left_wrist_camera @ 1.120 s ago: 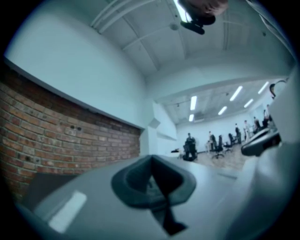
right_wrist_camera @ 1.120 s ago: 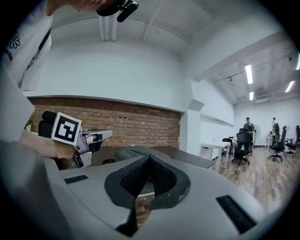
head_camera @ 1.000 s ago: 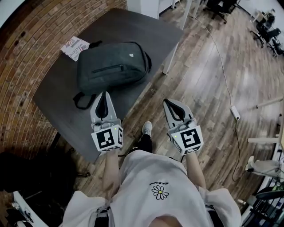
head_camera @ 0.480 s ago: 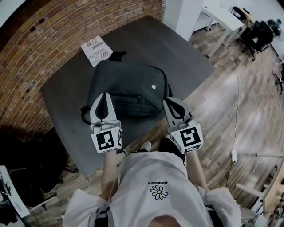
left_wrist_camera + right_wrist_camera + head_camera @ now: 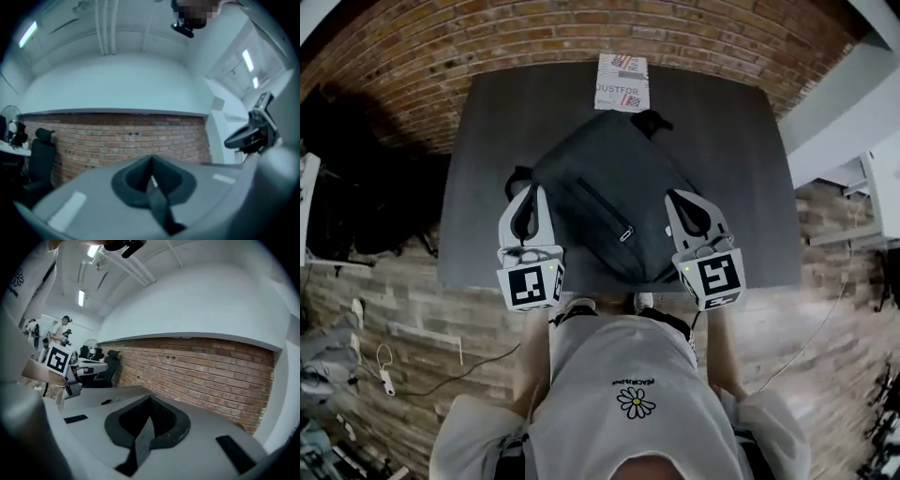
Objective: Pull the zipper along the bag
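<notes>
The dark grey bag (image 5: pixel 600 187) lies flat and askew in the middle of the desk (image 5: pixel 487 141). One corner reaches almost to the near edge and its carry handle (image 5: pixel 649 120) points toward the far edge. A pocket zipper (image 5: pixel 600 206) runs slantwise across its face, with the pull (image 5: pixel 625 233) at the end closer to the near edge. A strap loop (image 5: pixel 517 176) sticks out on the bag's left. The left gripper (image 5: pixel 532 187) is held at that left side, just by the loop, its jaws pressed together with nothing between them. The right gripper (image 5: pixel 674 195) is held at the bag's right side, also closed and empty. The head view does not show whether either touches the fabric. A printed leaflet (image 5: pixel 622 82) lies at the middle of the far edge, just beyond the handle, and a brick wall (image 5: pixel 487 37) stands behind the desk.
</notes>
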Tool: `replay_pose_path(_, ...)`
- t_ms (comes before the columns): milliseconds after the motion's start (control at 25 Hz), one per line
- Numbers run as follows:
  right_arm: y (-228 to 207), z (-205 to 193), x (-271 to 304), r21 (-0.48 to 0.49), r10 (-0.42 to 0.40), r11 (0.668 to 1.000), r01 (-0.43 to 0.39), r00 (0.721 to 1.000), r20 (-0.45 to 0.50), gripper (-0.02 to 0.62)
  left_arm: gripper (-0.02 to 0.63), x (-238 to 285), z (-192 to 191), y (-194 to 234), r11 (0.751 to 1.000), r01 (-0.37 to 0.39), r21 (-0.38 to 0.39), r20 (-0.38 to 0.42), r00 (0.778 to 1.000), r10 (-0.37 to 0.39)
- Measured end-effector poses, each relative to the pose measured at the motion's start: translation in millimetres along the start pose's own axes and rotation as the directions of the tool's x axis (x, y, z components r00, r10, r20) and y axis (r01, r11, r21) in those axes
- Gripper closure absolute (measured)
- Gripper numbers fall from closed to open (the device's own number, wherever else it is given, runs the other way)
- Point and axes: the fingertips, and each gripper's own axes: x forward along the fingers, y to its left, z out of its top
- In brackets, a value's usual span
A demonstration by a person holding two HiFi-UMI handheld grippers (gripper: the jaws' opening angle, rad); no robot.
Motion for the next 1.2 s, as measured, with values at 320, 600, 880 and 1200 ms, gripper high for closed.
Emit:
replay_pose_path(320,13.6,-18.6,49.4,-0.09,0.306,0.947,-0.308,0.951,-0.033,0.594,0.606,-44.2,-11.1,8.1,0.962,-0.268,0.045,-0.064,0.961,0.27)
replay_pose_path(600,35.2,-59.1,69.8,-0.095,0.401,0.906,-0.413,0.908,-0.121,0.594,0.606,-77.9,-54.8,-1.3,0.949,-0.308,0.068,-0.16,0.936,0.315)
replay_pose_path(880,45.8,-110.9,98.9,-0.064,0.427,0.887,-0.457,0.865,-0.262,0.594,0.422,-59.0,-129.6,-23.1,0.999,-0.041,0.014,-0.292,0.955,0.044)
replay_pose_path(1200,52.3,-118.4,102.8,-0.034,0.454,0.875,-0.483,0.843,-0.287,0.594,0.4,-69.3,-221.1,-59.1,0.896,0.444,-0.001,-0.595,0.72,-0.357)
